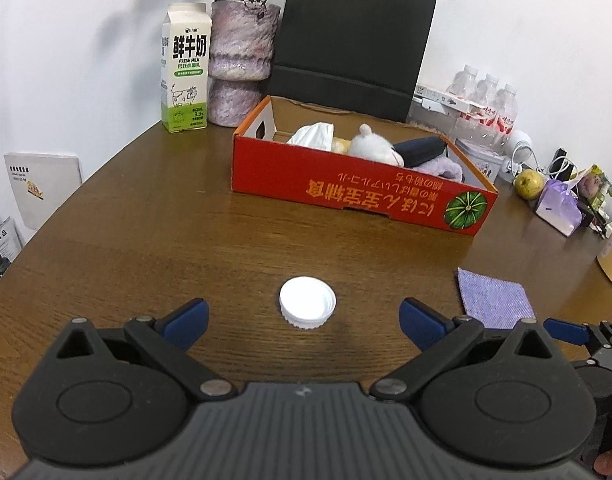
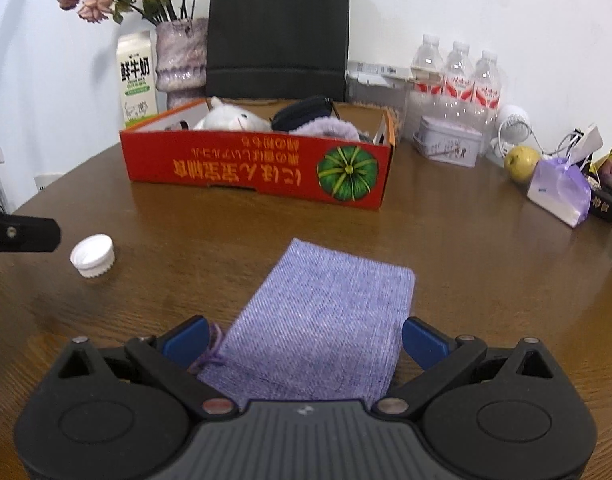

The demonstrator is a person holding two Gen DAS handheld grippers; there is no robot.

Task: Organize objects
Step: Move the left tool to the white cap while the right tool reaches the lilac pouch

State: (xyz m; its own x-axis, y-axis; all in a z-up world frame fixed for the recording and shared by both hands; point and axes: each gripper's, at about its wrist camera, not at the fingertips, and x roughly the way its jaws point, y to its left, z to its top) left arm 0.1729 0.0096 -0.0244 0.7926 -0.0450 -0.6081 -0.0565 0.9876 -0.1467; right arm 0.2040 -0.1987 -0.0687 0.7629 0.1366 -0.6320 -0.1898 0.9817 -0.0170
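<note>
A white screw cap (image 1: 308, 302) lies open side up on the brown table, just ahead of my left gripper (image 1: 303, 322), which is open with its blue pads on either side of it and apart from it. The cap (image 2: 93, 256) also shows at the left in the right wrist view. A flat purple fabric pouch (image 2: 318, 320) lies on the table between the blue pads of my right gripper (image 2: 303, 342), which is open and straddles its near end. The pouch (image 1: 494, 298) appears at the right in the left wrist view. A red cardboard box (image 1: 358, 196) holding a white plush toy (image 1: 376, 148), a dark case and tissue stands behind.
A milk carton (image 1: 185, 68), a purple vase (image 1: 241, 60) with dried flowers and a black paper bag (image 1: 354, 36) line the back wall. Water bottles (image 2: 458, 76), a tin (image 2: 450, 140), a green apple (image 2: 520, 162) and a small wrapped box (image 2: 558, 190) crowd the right side.
</note>
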